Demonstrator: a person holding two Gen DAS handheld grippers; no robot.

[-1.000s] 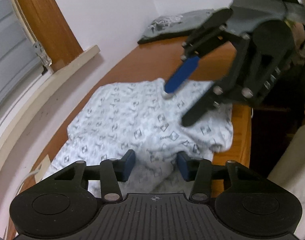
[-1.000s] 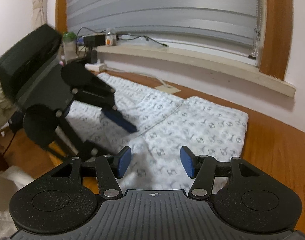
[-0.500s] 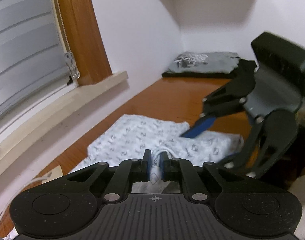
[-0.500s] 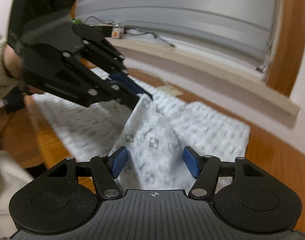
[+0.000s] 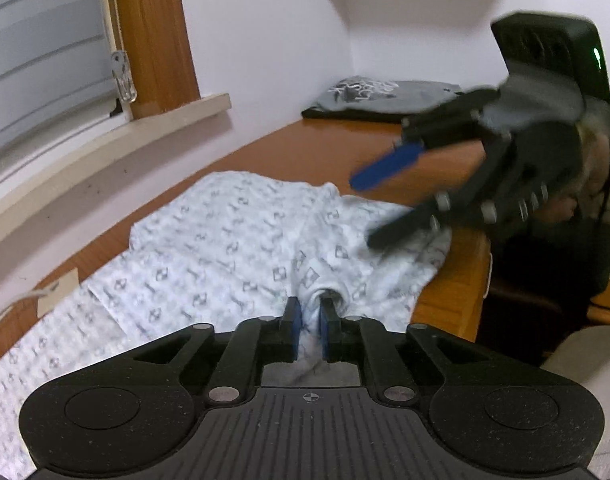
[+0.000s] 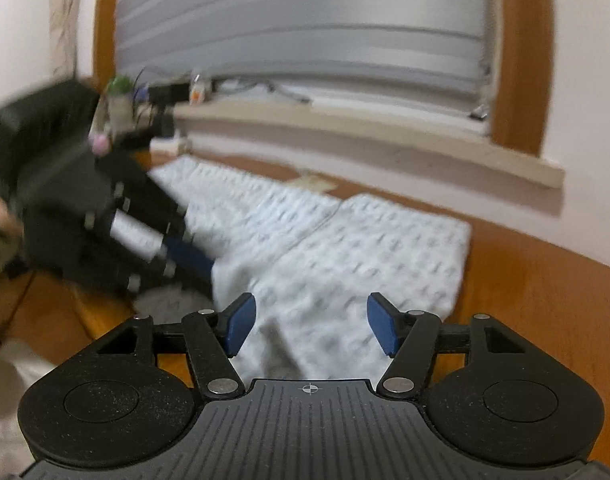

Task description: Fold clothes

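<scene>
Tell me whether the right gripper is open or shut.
Open. The right gripper has its blue pads spread wide apart above the patterned garment, with nothing pinched between them.

No legible text

A repeated grey monogram-like motif is printed on the white garment (image 5: 233, 248), but no letters can be made out; the pale print on the folded grey shirt (image 5: 361, 90) is also unreadable.

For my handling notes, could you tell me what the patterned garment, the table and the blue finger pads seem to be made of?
Patterned garment: soft white printed fabric, probably cotton; it wrinkles and bunches between the left gripper fingers.
Table: orange-brown wood or wood-look laminate, smooth, slightly glossy.
Blue finger pads: matte, likely rubber or plastic; unclear which.
</scene>
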